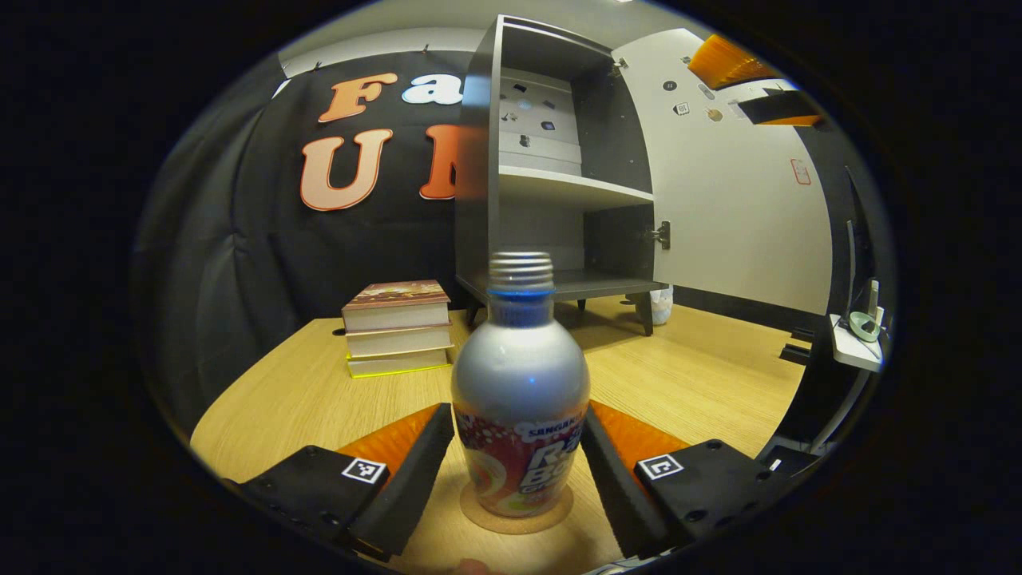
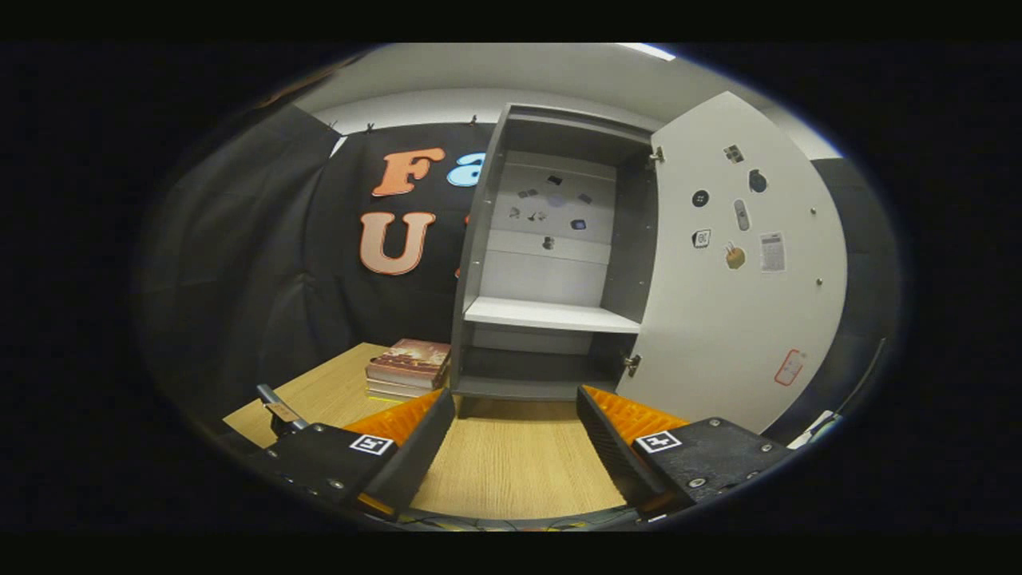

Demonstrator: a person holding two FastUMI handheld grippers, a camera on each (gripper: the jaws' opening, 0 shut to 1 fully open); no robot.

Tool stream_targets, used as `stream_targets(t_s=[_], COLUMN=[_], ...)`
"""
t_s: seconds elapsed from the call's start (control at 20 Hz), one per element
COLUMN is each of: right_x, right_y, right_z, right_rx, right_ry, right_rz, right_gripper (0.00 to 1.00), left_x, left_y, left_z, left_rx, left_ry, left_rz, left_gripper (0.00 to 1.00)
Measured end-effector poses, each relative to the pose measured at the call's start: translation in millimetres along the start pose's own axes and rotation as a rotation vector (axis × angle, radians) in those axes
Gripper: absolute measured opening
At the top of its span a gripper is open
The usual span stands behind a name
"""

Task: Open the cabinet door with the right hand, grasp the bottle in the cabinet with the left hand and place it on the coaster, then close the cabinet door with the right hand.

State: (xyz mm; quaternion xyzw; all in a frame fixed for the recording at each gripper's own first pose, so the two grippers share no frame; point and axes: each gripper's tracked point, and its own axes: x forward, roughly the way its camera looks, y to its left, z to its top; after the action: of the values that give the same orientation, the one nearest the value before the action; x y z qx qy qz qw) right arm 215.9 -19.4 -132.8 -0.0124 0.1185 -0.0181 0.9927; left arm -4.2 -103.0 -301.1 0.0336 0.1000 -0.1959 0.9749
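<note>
A silver bottle (image 1: 519, 383) with a screw cap and a red label stands upright on a round cork coaster (image 1: 479, 515) on the wooden table (image 1: 695, 375). My left gripper (image 1: 518, 435) is shut on the bottle, one fingertip against each side of its lower body. The grey cabinet (image 1: 575, 192) stands behind with its white door (image 1: 734, 192) swung open to the right, and its shelves are bare. In the right gripper view my right gripper (image 2: 515, 415) is open over bare table, back from the cabinet (image 2: 551, 319) and its open door (image 2: 734, 319). Part of my right gripper (image 1: 750, 80) shows far off, up beside the door.
A stack of three books (image 1: 397, 326) lies on the table left of the cabinet, also seen as books (image 2: 409, 366) in the right gripper view. A small white stand (image 1: 858, 339) with gear sits past the table's right edge. The black cloth wall closes off the back and left.
</note>
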Motion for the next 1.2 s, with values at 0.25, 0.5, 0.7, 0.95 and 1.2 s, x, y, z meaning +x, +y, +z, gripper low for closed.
stream_targets(t_s=[0.25, 0.5, 0.7, 0.95, 1.2], right_x=[-16, -33, -40, -54, -70], right_y=[-28, -74, -122, -185, -278], right_z=[23, 41, 48, 52, 43], right_rx=[0.024, 0.043, 0.039, 0.052, 0.058], right_ry=[-0.043, -0.090, -0.126, -0.147, -0.148], right_rz=[-0.078, -0.146, -0.170, -0.172, -0.244], right_gripper=[0.94, 0.94, 0.94, 0.94, 0.94], left_x=[-3, -8, -14, -29, -43], left_y=[0, -5, -16, -36, -58], left_z=[36, 82, 121, 165, 191], left_rx=[0.015, 0.004, 0.013, -0.011, -0.040], left_ry=[-0.035, -0.079, -0.103, -0.140, -0.161], left_rz=[-0.025, -0.019, -0.002, 0.062, 0.140], left_gripper=[0.99, 0.99, 0.99, 0.99, 0.99])
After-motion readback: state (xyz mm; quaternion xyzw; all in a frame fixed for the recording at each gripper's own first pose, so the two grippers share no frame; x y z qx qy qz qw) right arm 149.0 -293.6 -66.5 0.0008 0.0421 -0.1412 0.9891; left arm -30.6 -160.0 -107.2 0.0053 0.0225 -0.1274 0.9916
